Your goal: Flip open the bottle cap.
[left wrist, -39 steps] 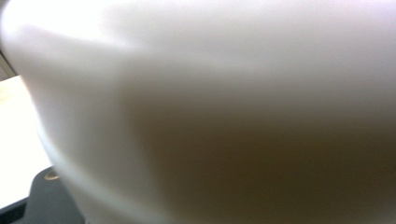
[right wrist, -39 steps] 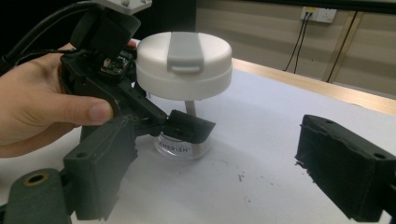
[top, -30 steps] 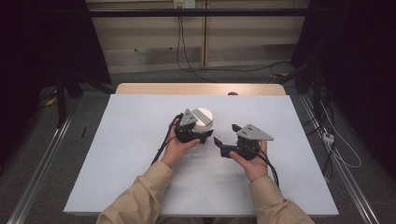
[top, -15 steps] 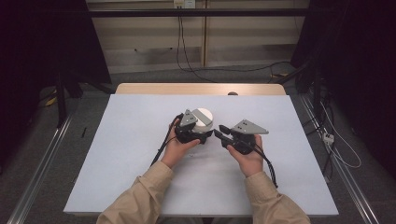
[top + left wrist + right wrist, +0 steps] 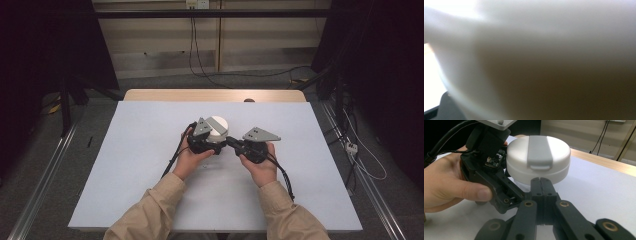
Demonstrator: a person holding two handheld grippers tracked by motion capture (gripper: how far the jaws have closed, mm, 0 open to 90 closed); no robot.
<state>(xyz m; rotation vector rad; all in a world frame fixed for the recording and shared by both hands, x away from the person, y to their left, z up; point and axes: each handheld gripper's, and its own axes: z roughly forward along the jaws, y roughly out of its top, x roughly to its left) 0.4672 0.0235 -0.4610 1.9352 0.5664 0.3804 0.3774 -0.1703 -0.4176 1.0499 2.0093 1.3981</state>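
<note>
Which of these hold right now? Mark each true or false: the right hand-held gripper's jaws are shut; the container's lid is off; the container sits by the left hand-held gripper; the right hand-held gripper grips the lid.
1. The right hand-held gripper has its jaws shut. True.
2. The container's lid is off. False: the white lid with its grey tab sits on top.
3. The container sits by the left hand-held gripper. True.
4. The right hand-held gripper grips the lid. False: its closed tips sit below the lid, holding nothing.
</note>
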